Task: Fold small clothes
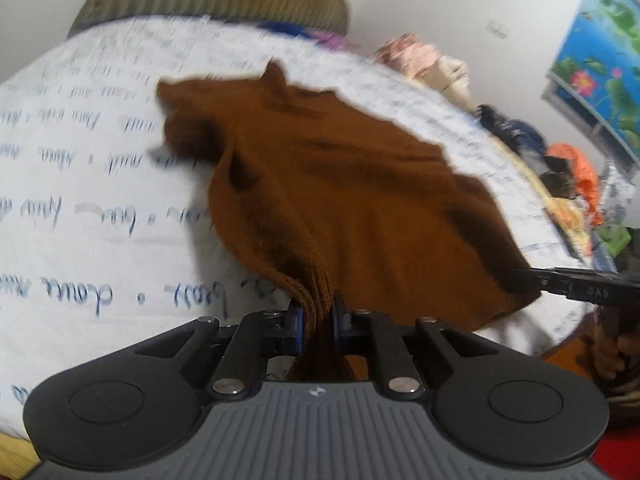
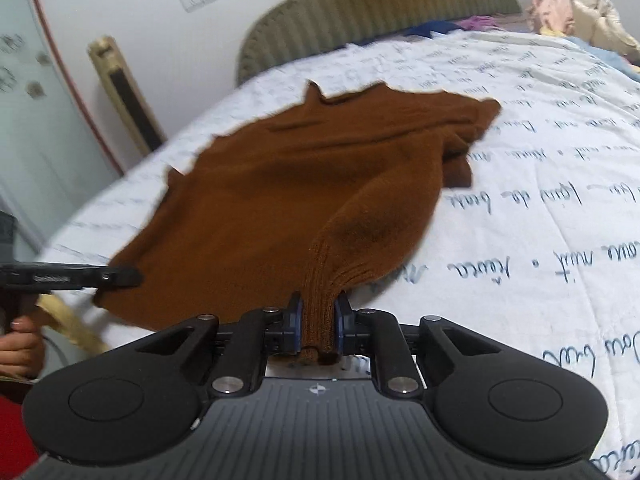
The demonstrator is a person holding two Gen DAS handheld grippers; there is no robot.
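A small brown knitted sweater (image 1: 320,184) lies spread on a white bedspread with blue handwriting (image 1: 80,208); it also shows in the right wrist view (image 2: 280,184). My left gripper (image 1: 318,316) is shut on the sweater's ribbed hem at one near corner. My right gripper (image 2: 318,320) is shut on the ribbed hem at the other near corner. Each gripper shows in the other's view: the right one at the sweater's right corner (image 1: 532,280), the left one at its left corner (image 2: 120,278). The far sleeve end is bunched up.
An olive ribbed headboard (image 2: 384,4) stands at the bed's far end. Piles of clothes (image 1: 568,172) lie along the bed's right side and by the headboard (image 2: 576,12). A white wall (image 2: 160,40) is behind.
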